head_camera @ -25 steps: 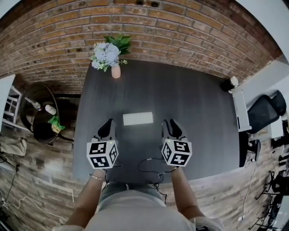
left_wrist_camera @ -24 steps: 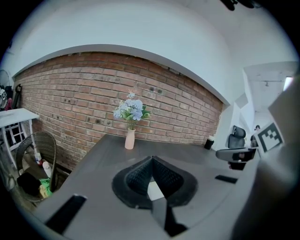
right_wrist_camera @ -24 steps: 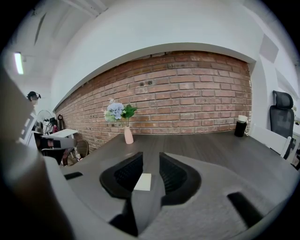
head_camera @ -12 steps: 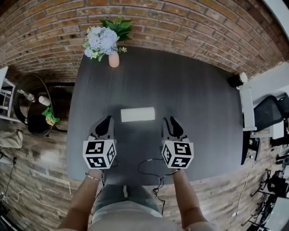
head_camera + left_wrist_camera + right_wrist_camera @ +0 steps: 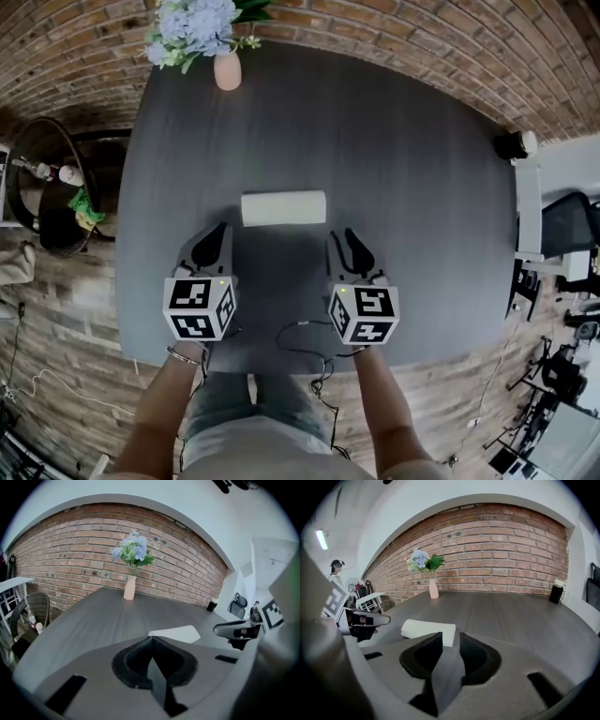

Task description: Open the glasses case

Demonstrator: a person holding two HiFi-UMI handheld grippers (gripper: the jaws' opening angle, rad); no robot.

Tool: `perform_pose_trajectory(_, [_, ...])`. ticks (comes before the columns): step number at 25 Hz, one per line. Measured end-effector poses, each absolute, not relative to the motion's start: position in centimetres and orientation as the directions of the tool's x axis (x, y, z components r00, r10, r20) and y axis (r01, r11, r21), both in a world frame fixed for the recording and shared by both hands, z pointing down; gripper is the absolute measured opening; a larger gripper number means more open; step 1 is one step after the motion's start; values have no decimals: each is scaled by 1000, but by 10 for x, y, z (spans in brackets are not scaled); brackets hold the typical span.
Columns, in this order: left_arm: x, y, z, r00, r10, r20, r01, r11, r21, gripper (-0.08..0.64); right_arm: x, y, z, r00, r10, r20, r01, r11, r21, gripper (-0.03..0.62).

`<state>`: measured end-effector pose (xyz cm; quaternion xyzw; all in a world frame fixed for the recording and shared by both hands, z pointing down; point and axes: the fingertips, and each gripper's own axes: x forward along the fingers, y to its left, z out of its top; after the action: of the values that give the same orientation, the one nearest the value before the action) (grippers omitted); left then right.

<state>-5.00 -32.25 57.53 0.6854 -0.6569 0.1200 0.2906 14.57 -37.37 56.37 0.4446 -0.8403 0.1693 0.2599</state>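
A white glasses case (image 5: 284, 207) lies closed and flat on the dark grey table (image 5: 375, 141), its long side running left to right. My left gripper (image 5: 213, 242) hovers just short of the case's left end, and its jaws meet at the tips with nothing between them. My right gripper (image 5: 353, 247) hovers near the case's right end, open, with a narrow gap and nothing in it. In the left gripper view the case (image 5: 176, 633) sits just past the left gripper (image 5: 151, 639). In the right gripper view the case (image 5: 425, 629) lies ahead and left of the right gripper (image 5: 448, 636).
A pink vase of pale blue flowers (image 5: 226, 67) stands at the table's far left. A small dark cylinder (image 5: 510, 145) sits at the right edge. A thin cable (image 5: 302, 339) loops on the near edge. A wicker side table (image 5: 47, 202) stands left; an office chair (image 5: 572, 225) right.
Both grippers have sunk toward the table and now sit close to the two ends of the case. The case has not moved. The head view has drawn nearer to the table.
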Motion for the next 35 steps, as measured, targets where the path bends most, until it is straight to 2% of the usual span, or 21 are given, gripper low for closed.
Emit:
perform_pose_trajectory(16, [-15, -326, 616, 156, -756, 635, -967, 13, 253, -2, 136, -385, 594, -501, -578, 644, -779, 626, -44, 118])
perform_pose_trajectory(35, [-6, -337, 633, 156, -699, 698, -972, 16, 234, -2, 125, -388, 615, -553, -473, 686, -680, 732, -43, 121])
